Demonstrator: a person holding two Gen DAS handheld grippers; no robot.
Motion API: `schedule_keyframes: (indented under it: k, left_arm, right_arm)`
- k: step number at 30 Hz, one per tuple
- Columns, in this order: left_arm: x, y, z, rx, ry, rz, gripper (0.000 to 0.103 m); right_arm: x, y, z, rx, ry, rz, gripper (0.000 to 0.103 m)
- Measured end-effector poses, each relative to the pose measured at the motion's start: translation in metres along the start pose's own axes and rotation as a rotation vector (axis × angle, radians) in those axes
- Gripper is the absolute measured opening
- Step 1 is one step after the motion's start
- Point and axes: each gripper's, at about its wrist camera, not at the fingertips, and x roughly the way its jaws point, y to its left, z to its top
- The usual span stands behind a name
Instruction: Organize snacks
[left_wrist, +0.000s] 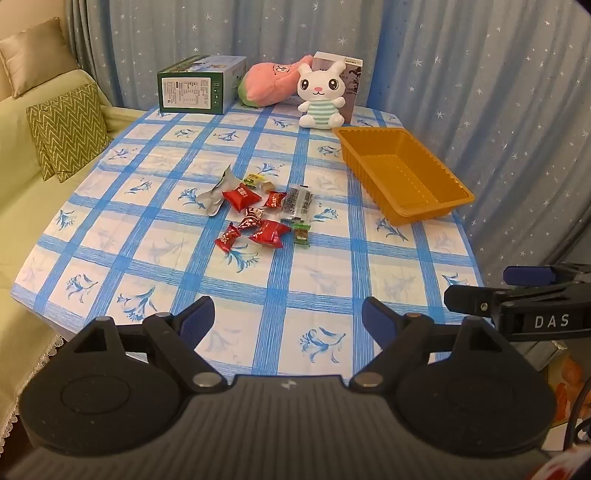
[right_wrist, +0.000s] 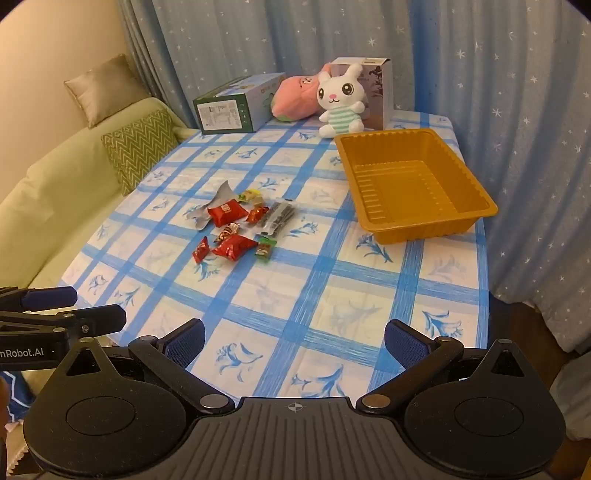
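Observation:
Several wrapped snacks lie in a loose pile at mid-table: red candy packets (left_wrist: 241, 196) (right_wrist: 226, 214), a silver wrapper (left_wrist: 216, 194), a dark clear-wrapped bar (left_wrist: 298, 203) (right_wrist: 279, 218) and a small green-ended sweet (left_wrist: 301, 234) (right_wrist: 265, 250). An orange plastic tray (left_wrist: 436, 168) (right_wrist: 476, 192) stands bare to their right. My left gripper (left_wrist: 288, 319) hangs open over the near table edge, nothing between its fingers. My right gripper (right_wrist: 294, 338) is open too, well short of the pile. Each gripper shows at the side of the other's view.
At the table's far end stand a green box (left_wrist: 192, 88) (right_wrist: 229, 110), a pink plush (left_wrist: 269, 83) (right_wrist: 295, 94), a white bunny toy (left_wrist: 321, 96) (right_wrist: 340, 105) and a small carton (right_wrist: 376, 88). A sofa with cushions (left_wrist: 66, 129) borders the left; blue curtains hang behind.

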Motion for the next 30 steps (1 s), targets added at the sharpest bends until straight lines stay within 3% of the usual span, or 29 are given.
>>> schedule_keyframes:
  k: [30]
  left_arm:
    - [0.0003,-0.0001,0.0001,-0.002,0.006,0.002,0.086]
  right_arm:
    - [0.0017,-0.0006,0.0,0.001,0.0,0.004,0.103]
